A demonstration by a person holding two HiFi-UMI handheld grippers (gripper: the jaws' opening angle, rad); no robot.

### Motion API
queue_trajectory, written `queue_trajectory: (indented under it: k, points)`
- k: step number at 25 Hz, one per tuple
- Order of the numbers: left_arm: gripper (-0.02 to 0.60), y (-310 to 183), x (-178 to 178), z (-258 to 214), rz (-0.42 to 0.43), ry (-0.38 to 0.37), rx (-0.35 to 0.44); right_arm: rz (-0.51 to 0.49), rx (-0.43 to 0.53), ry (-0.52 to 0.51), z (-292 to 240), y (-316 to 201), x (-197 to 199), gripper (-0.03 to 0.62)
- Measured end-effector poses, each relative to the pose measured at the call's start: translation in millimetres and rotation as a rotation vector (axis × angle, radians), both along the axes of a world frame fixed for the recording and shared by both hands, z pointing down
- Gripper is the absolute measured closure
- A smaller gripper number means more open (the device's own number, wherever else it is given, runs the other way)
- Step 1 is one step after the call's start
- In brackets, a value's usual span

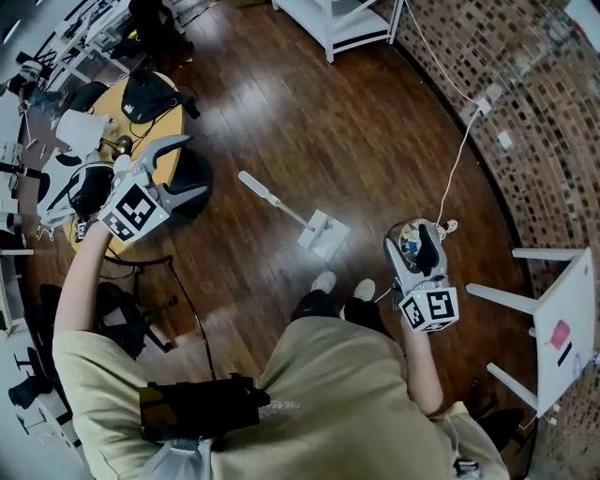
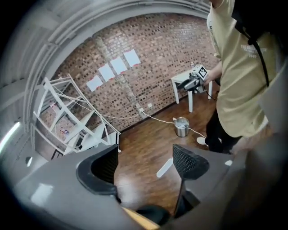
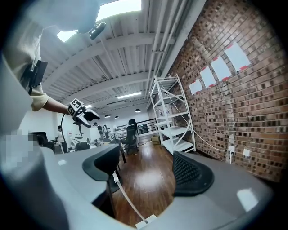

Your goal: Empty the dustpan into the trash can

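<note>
The white dustpan [image 1: 323,234] lies on the wood floor in front of the person's shoes, its long handle [image 1: 272,199] running up-left. It also shows low between the right jaws as the dustpan [image 3: 145,222] and as a white handle [image 2: 164,168]. A small metal trash can [image 1: 407,246] stands on the floor at the right, and as the trash can [image 2: 182,127] beside the person's legs. My right gripper [image 1: 419,240] hangs over the can, open and empty [image 3: 144,168]. My left gripper [image 1: 192,167] is raised at the left, open with nothing between its jaws [image 2: 146,164].
A round wooden table [image 1: 169,122] with gear and a black chair base [image 1: 192,183] sit under the left gripper. A white table [image 1: 558,328] stands at the right by the brick wall [image 1: 534,84]. A cable [image 1: 459,159] runs to the can. A white rack [image 1: 347,23] stands at the back.
</note>
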State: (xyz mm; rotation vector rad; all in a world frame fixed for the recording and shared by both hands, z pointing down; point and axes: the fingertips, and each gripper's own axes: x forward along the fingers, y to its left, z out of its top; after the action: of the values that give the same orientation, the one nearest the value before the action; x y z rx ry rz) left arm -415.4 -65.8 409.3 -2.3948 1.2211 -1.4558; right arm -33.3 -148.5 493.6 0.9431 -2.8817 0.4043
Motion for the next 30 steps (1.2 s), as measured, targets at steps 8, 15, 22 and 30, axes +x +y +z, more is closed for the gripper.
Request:
queue_trajectory:
  k: [8, 15, 22, 30]
  points:
    - [0.123, 8.4, -31.3, 96.7, 0.235, -0.302, -0.212, 0.024, -0.055, 0.048, 28.1, 6.2, 2.2, 0.238]
    - [0.126, -6.2, -25.2, 191.7, 0.340, -0.295, -0.335, 0.086, -0.116, 0.073, 57.9, 8.9, 16.7, 0.238]
    - [0.210, -16.1, -9.9, 303.4, 0.461, -0.301, -0.462, 0.132, -0.122, 0.105, 63.2, 16.6, 24.3, 0.238]
    - [0.256, -19.1, -3.3, 382.6, 0.586, -0.377, -0.549, 0.167, -0.169, 0.156, 79.1, 38.2, 37.5, 0.238]
